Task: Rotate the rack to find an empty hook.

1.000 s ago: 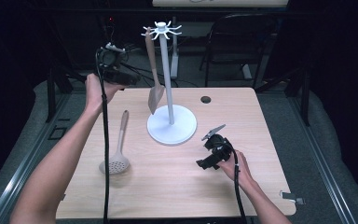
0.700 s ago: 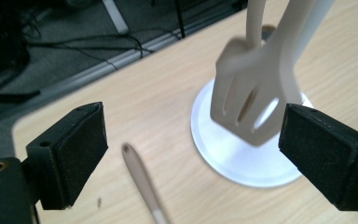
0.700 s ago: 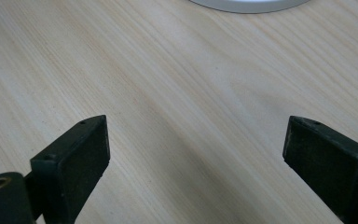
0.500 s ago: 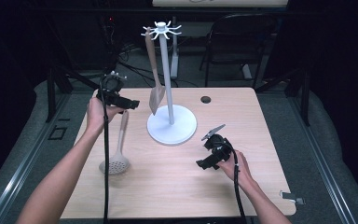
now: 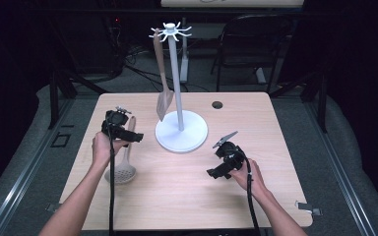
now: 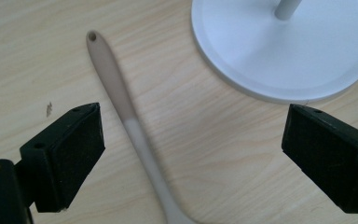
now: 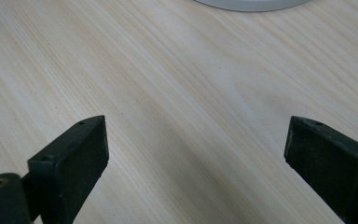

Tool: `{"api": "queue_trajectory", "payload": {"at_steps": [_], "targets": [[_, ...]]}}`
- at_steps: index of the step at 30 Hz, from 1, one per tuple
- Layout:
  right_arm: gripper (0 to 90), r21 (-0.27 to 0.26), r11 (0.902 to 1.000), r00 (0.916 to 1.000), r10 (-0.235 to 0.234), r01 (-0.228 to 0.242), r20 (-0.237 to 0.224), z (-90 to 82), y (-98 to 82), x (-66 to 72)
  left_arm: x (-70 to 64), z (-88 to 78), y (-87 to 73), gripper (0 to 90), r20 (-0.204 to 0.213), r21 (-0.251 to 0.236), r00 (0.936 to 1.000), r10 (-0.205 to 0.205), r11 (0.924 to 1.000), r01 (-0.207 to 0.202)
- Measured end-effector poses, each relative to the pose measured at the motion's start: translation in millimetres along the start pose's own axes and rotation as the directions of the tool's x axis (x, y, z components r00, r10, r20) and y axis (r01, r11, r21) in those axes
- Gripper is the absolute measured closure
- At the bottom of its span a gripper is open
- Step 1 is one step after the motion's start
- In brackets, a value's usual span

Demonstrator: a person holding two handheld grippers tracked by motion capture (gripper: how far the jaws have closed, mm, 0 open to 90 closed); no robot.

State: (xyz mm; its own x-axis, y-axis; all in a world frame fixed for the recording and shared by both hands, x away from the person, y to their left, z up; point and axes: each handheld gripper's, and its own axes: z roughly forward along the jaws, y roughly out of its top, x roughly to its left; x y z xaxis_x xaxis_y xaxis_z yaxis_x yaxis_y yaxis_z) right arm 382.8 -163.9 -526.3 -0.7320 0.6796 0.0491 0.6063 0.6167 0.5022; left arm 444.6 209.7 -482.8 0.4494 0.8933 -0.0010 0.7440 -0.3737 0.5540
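One white stand on the table, two utensils: one hanging spatula, one skimmer lying flat; two grippers.

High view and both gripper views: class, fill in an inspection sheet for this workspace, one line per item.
Surface: pale wooden table, round grommet hole near the far edge.
Job's things: white utensil stand; spatula hanging from its top hooks; slotted spoon lying flat left of the base.
Clutter: nothing seen.
Grippers: left gripper open above the spoon's handle; right gripper open over bare wood.
Cables: one trails from each gripper toward the person.
Surroundings: dark room, chair and floor cables behind.
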Motion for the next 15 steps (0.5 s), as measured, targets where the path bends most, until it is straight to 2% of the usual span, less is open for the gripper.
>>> {"api": "queue_trajectory", "payload": {"at_steps": [4, 6, 7, 10, 11, 12, 13, 15], "targets": [[3.9, -0.004, 0.9999, 0.9999, -0.011, 0.011, -0.005, -0.4, 0.7, 1.0, 0.9, 12.8, -15.1, 5.3, 0.006, 0.008, 0.9996, -0.029, 0.9995, 0.029], [3.7, -0.006, 0.9999, 0.9997, -0.014, 0.013, -0.021, -0.6, 1.1, 0.8, -0.9, 15.4, -16.0, 4.6, -0.001, 0.030, 1.0000, 0.002, 0.9996, -0.002], [3.9, -0.016, 0.9998, 0.9997, -0.013, 0.012, -0.023, -0.9, 1.4, 1.6, -1.0, 14.3, -15.7, 4.5, -0.002, 0.021, 1.0000, 0.003, 0.9998, -0.003], [11.2, -0.029, 0.9995, 0.9996, 0.012, -0.013, -0.026, -1.6, 3.9, 1.7, 0.9, 12.3, -15.5, 4.6, 0.011, 0.003, 0.9998, -0.018, 0.9998, 0.018], [18.9, -0.047, 0.9984, 0.9994, 0.032, -0.032, -0.012, -1.4, 4.4, 1.7, 1.7, 11.9, -15.8, 4.6, 0.015, 0.004, 0.9997, -0.020, 0.9998, 0.020], [22.4, -0.059, 0.9972, 0.9988, 0.048, -0.047, 0.012, -1.0, 5.0, 2.4, 2.0, 11.8, -16.3, 4.6, 0.019, 0.001, 0.9994, -0.029, 0.9996, 0.029], [20.9, -0.058, 0.9970, 0.9980, 0.052, -0.050, 0.035, 0.3, 5.8, 3.4, 2.4, 11.4, -16.9, 4.6, 0.019, 0.000, 0.9993, -0.033, 0.9995, 0.033], [18.2, -0.021, 0.9996, 0.9996, 0.018, -0.017, 0.020, -0.1, 7.9, 4.6, 3.3, 10.8, -17.9, 4.7, 0.019, 0.000, 0.9993, -0.034, 0.9994, 0.034]]}}
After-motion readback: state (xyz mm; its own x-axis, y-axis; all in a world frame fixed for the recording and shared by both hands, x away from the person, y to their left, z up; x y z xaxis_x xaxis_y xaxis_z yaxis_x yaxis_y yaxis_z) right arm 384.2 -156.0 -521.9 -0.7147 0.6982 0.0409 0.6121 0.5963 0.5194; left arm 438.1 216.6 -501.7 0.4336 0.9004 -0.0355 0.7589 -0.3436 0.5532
